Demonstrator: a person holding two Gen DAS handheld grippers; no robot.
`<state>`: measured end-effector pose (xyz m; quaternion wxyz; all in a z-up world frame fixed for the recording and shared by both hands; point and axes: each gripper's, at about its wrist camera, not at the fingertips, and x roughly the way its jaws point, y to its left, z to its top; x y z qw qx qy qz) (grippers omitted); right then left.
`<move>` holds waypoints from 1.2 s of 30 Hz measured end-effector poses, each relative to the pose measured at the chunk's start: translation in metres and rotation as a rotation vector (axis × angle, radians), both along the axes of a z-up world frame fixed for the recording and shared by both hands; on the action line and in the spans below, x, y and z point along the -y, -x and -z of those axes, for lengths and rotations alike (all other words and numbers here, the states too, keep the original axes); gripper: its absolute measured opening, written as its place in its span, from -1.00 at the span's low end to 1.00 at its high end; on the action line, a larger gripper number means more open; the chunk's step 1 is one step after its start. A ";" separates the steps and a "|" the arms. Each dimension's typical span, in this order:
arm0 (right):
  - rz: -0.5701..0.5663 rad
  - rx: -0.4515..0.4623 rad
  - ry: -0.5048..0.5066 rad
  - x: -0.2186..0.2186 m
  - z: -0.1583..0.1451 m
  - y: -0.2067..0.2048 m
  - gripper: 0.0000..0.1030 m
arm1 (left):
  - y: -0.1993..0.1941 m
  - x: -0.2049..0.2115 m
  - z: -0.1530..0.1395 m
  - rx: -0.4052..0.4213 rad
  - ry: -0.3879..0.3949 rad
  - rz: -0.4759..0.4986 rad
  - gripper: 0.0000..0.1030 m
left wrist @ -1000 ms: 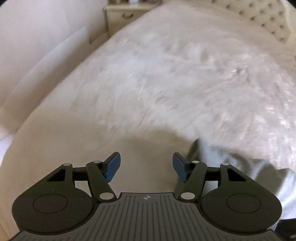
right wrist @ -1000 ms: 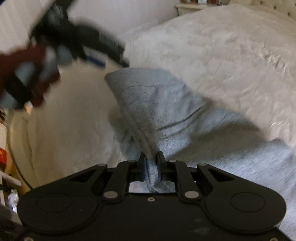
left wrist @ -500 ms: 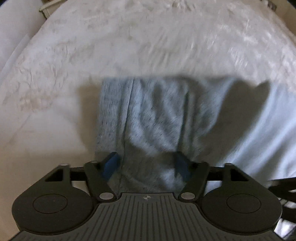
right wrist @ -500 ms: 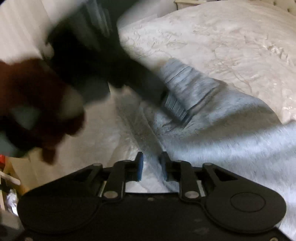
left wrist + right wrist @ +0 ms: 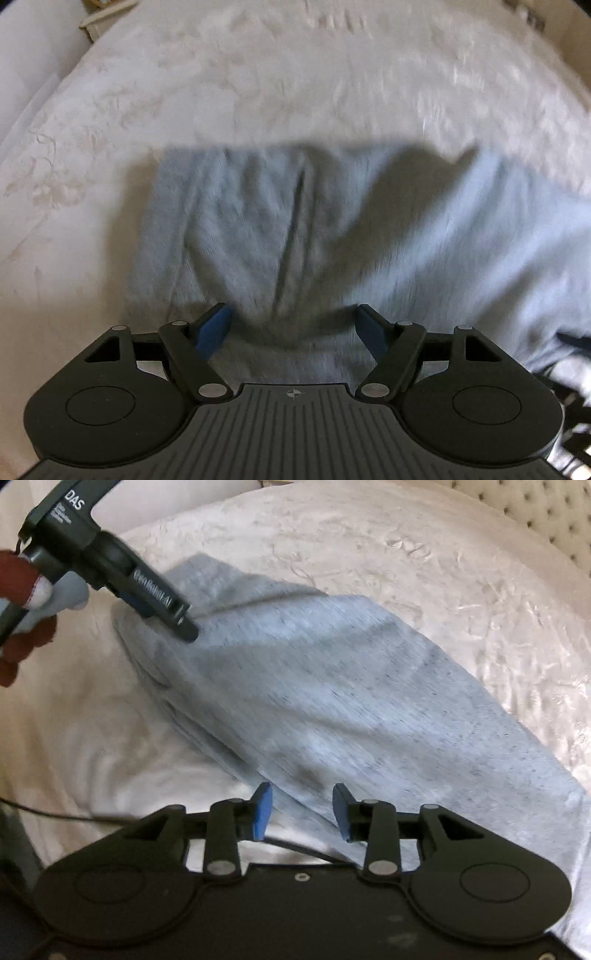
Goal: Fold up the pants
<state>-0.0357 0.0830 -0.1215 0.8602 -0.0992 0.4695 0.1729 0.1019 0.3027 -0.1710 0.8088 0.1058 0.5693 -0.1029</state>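
The heather-grey knit pants (image 5: 332, 686) lie folded over on the cream embroidered bedspread (image 5: 424, 561), one squared end toward the far-left side and the rest trailing toward the right tool (image 5: 302, 810). That tool's jaws are opening, blue pads clear of the cloth, with only the garment's near edge lying beneath the gap. The left tool (image 5: 293, 325) stands wide above the pants' near edge, gripping nothing; from the right wrist view it hangs over the far end. To fold well from here, each tool should probably pinch a corner through all layers, lift together, and carry the edge over evenly so the stacked layers stay aligned.
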 end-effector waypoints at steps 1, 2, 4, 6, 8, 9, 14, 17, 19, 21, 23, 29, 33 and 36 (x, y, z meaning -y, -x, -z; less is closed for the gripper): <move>-0.023 0.006 0.019 0.000 0.003 0.000 -0.23 | 0.002 0.002 0.005 -0.009 -0.018 -0.001 0.43; -0.045 0.012 0.039 0.002 0.009 -0.005 -0.23 | 0.004 0.003 0.006 -0.011 -0.021 -0.007 0.43; -0.084 0.032 0.077 0.002 0.009 -0.005 -0.23 | 0.003 0.004 0.007 -0.012 -0.024 -0.024 0.43; -0.117 0.038 0.093 0.005 0.013 -0.009 -0.24 | 0.003 0.005 0.006 -0.012 -0.027 -0.036 0.43; -0.140 0.040 0.099 0.006 0.019 -0.011 -0.47 | 0.003 0.005 0.004 -0.012 -0.036 -0.048 0.43; -0.151 0.042 0.100 0.008 0.019 -0.011 -0.93 | 0.003 0.006 0.004 -0.012 -0.041 -0.053 0.43; -0.164 0.008 0.012 0.026 0.008 -0.016 -0.92 | 0.004 0.017 -0.012 0.032 -0.043 -0.100 0.43; -0.236 -0.022 0.015 0.024 0.015 -0.006 -0.92 | 0.005 0.031 -0.021 0.057 -0.015 -0.123 0.43; -0.256 -0.033 0.016 0.024 0.023 -0.008 -0.91 | 0.006 0.045 -0.021 0.057 -0.007 -0.127 0.43; -0.260 -0.046 0.003 0.027 0.027 -0.015 -0.89 | 0.008 0.061 -0.017 0.051 -0.003 -0.121 0.43; -0.242 -0.060 -0.037 0.035 0.020 -0.023 -0.80 | 0.011 0.076 -0.005 0.029 -0.015 -0.100 0.43; -0.119 -0.054 -0.222 0.091 -0.022 -0.045 -0.37 | 0.026 0.096 0.035 -0.048 -0.112 -0.052 0.55; 0.037 -0.075 -0.338 0.133 -0.034 -0.085 -0.04 | 0.025 0.092 0.035 -0.056 -0.097 -0.038 0.56; 0.137 -0.082 -0.388 0.154 -0.033 -0.118 0.12 | 0.022 0.090 0.038 -0.069 -0.078 -0.023 0.64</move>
